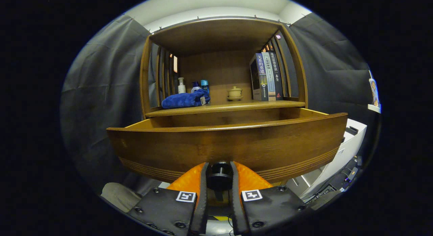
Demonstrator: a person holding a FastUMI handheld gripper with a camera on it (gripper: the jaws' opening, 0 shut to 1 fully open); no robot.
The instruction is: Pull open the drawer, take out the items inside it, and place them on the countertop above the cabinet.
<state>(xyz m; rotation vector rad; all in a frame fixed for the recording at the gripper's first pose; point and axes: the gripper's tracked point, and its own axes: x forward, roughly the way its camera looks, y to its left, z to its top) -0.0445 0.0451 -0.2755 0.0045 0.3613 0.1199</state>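
The wooden drawer point(226, 141) stands pulled out toward me, its broad front panel just ahead of the fingers. My gripper point(219, 176) is shut on the dark round drawer knob point(220, 175), one finger pressing on each side of it. The inside of the drawer is hidden behind its front panel. Above the drawer runs the countertop point(223, 108) of the cabinet, a wooden shelf.
On the countertop lie a folded blue towel point(185, 99), a few small bottles point(182, 85), a small lidded cup point(234, 93) and three upright books point(267, 77). Slatted wooden side walls and a top board enclose the shelf. A white box point(341, 151) stands to the right, below.
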